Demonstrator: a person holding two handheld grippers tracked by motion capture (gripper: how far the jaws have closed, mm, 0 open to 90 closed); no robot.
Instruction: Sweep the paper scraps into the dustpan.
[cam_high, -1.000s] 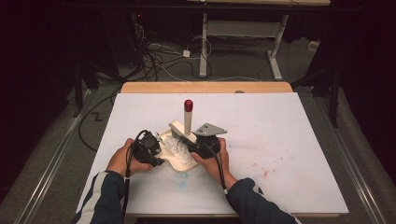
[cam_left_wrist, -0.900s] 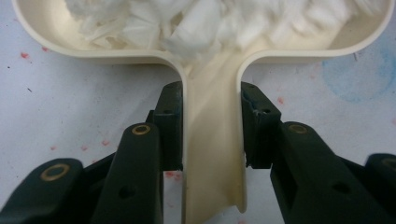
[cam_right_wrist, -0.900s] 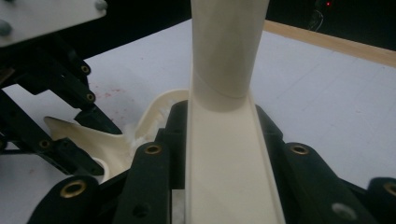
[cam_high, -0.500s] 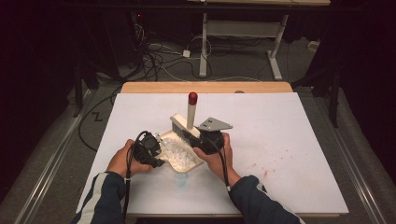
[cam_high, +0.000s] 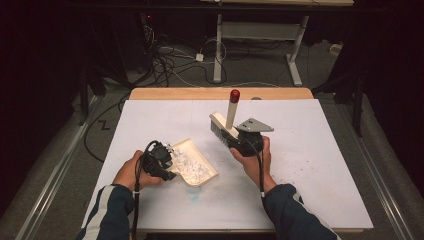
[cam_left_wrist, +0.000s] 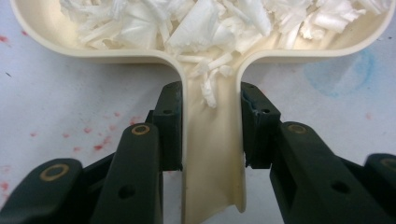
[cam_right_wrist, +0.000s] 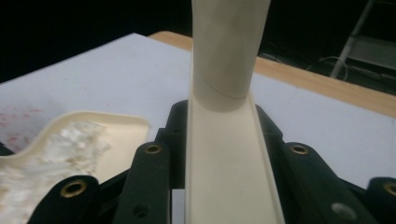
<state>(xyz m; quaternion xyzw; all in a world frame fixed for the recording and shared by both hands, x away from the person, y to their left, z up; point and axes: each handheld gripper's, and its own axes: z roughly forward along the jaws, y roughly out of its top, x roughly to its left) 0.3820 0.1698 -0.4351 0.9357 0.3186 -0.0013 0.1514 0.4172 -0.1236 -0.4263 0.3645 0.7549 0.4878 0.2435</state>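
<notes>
Cream dustpan (cam_high: 197, 162) lying flat on the white counter (cam_high: 310, 165), left of centre, loaded with white paper shreds (cam_high: 190, 164). Pan handle (cam_left_wrist: 212, 158) running back between the left gripper (cam_high: 161, 161) fingers (cam_left_wrist: 168, 126), pinched on both side walls; a few shreds spilled into the handle channel. Pan body spreading forward of the fingertips in the left gripper view.

Cream hand brush (cam_high: 223, 126) raised above the counter, to the right of and beyond the dustpan, well apart from it. Bristle block pointing toward the upper left, round handle with red cap (cam_high: 234, 95) rising steeply. Flat brush back (cam_right_wrist: 229, 158) clamped between the right gripper (cam_high: 245, 142) fingers (cam_right_wrist: 149, 186), with the round handle base directly ahead of the fingertips. Grey three-cornered plate (cam_high: 255, 125) on top of that gripper.

Faint red specks (cam_high: 300, 172) and a pale blue smudge (cam_left_wrist: 336, 74) on the counter surface near the pan. Wooden edge (cam_high: 220, 93) along the far side of the counter. Cables (cam_high: 165, 60) and a metal desk frame (cam_high: 260, 30) on the floor beyond. Nothing between the pan and the brush.
</notes>
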